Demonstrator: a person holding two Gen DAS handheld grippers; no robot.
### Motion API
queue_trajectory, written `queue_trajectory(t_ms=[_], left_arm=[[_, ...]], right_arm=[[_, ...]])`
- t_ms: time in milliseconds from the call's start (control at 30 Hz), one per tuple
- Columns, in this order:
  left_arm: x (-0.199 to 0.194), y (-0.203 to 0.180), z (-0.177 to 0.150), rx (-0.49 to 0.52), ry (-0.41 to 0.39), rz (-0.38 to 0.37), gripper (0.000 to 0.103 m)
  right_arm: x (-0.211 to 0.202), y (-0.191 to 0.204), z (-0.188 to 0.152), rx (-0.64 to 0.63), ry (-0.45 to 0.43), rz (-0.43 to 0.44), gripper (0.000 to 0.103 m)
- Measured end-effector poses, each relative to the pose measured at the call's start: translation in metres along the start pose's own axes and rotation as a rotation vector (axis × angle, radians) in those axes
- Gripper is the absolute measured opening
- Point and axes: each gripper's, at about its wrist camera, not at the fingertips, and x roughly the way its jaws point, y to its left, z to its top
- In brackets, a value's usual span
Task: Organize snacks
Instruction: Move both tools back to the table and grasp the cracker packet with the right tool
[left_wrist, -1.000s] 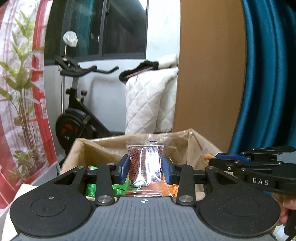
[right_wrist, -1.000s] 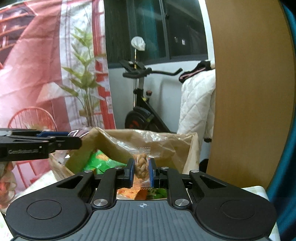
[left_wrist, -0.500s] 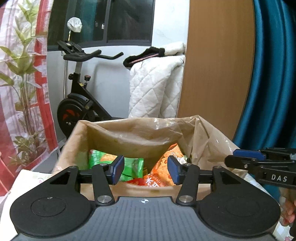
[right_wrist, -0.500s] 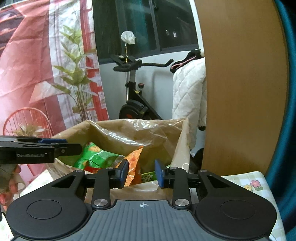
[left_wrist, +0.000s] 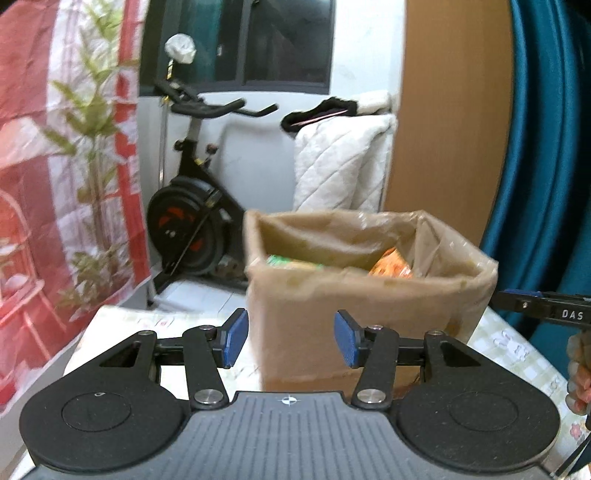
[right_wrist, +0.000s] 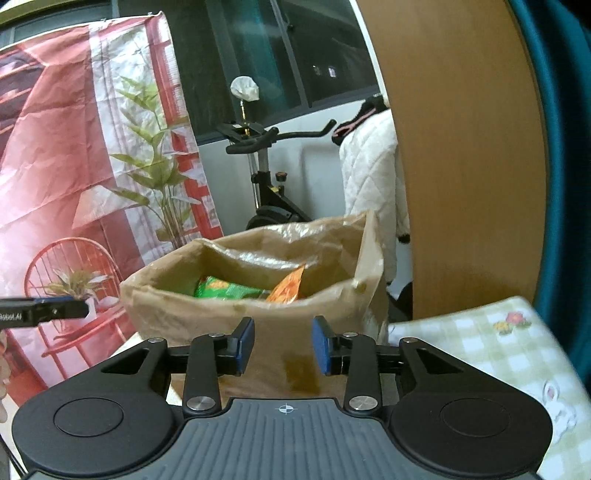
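My left hand-held gripper (left_wrist: 290, 339) is released: its blue pads (left_wrist: 232, 338) stand apart with nothing between them. My right hand-held gripper (right_wrist: 282, 345) is likewise empty, and its jaws are opening, narrower than the left's; only the bag's front wall shows through the gap.

Both point slightly downward at the brown paper bag (left_wrist: 354, 306), which stands upright on the table (right_wrist: 491, 343), covered by a pale green checked cloth, with its mouth open to the top. In both wrist views the bag lies straight ahead and beyond the fingertips, not touching them, its rim above the level of the pads.

Inside the bag, a green snack packet (right_wrist: 225, 290) lies toward the left and an orange snack packet (right_wrist: 290, 284) leans beside it toward the right; both show only their upper parts over the front rim.

Relation governing the next move: no loose snack is visible on the table in either view, so I cannot tell which way the next item lies. I judge that both hands are near the bag's front wall, the left a little further back, and that each must turn away from the bag to find another packet.

The tip of the opposite gripper enters each view from the side, at about the bag's rim height, so the two hands flank the bag, left and right.

Behind the bag: an exercise bike (left_wrist: 192, 206), a wooden panel (right_wrist: 465, 155).
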Motion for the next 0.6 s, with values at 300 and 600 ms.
queue_trajectory(t_ms=[300,600], left_arm=[[-0.008,0.038,-0.039,-0.049,0.068,0.041,0.054],[0.007,0.056,-0.073,-0.086,0.122,0.032,0.053]], right_arm=[[0.02,0.042,-0.04,-0.063,0.125,0.071,0.034],[0.063,0.102,-0.084,-0.331,0.322,0.196,0.055]])
